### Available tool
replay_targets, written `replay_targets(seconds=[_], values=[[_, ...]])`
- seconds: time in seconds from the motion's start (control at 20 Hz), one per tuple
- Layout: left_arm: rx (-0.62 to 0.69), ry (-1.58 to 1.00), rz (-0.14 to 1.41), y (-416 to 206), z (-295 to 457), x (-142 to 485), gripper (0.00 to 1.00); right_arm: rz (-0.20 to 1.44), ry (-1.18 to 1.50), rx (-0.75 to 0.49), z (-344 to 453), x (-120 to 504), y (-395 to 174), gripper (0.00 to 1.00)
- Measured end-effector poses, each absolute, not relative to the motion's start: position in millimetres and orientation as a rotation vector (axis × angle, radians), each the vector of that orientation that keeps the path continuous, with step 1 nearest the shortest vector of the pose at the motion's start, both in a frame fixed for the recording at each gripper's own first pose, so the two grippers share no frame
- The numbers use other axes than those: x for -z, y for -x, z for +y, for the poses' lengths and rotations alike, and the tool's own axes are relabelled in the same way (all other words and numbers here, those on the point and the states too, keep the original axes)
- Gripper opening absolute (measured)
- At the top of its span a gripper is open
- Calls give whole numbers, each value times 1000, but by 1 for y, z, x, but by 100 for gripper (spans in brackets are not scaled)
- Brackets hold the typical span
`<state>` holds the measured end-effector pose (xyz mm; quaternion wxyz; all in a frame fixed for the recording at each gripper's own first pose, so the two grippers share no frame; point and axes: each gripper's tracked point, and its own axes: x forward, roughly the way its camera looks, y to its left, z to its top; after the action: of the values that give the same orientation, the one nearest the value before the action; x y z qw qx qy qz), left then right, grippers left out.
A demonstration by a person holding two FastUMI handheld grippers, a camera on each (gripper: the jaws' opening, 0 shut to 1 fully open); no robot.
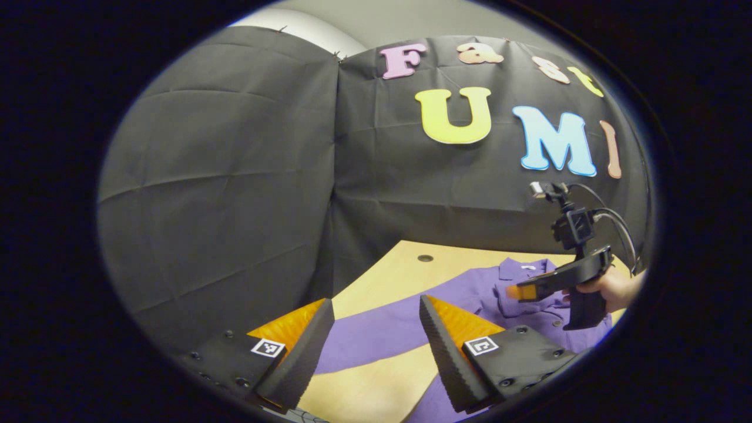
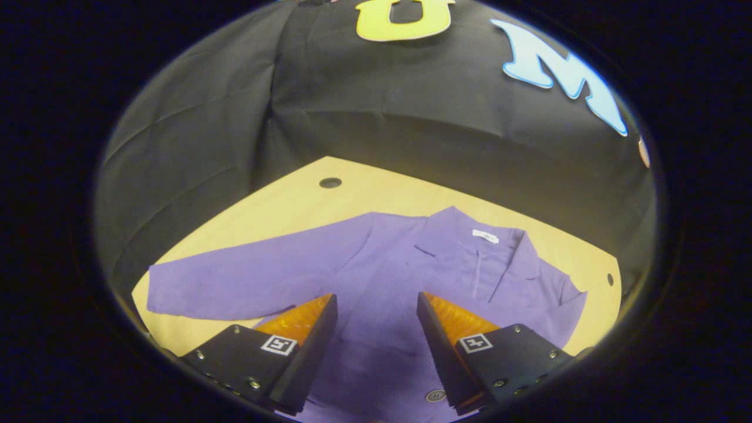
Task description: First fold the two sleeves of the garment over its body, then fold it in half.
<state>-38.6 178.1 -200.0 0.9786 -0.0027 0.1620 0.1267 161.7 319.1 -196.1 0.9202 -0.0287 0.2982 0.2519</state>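
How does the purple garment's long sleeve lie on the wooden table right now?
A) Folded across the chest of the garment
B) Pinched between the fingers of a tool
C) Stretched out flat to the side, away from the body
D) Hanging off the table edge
C: in the right gripper view the sleeve runs flat across the table, away from the body of the garment, and the right tool is open above the cloth, gripping nothing.

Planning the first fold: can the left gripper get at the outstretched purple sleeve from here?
Probably yes. The left gripper is open, and the sleeve lies flat on the wooden table right ahead between its fingers, nothing over it. The right gripper is off over the collar.
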Motion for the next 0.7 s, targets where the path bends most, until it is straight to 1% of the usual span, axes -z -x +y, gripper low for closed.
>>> replay_targets(seconds=[0.3, 0.35, 0.45, 0.65, 0.7], values=[[-322, 35, 386, 37, 203, 228, 94, 438, 11, -470, 293, 122, -147, 85], [-338, 47, 405, 38, 211, 237, 94, 416, 2, -459, 286, 110, -142, 83], [-376, 78, 442, 40, 226, 252, 95, 380, -15, -438, 273, 91, -133, 85], [-460, 111, 541, 39, 263, 293, 94, 335, -53, -356, 240, 67, -118, 85], [-480, 117, 566, 39, 271, 304, 97, 330, -62, -329, 232, 65, -115, 84]])
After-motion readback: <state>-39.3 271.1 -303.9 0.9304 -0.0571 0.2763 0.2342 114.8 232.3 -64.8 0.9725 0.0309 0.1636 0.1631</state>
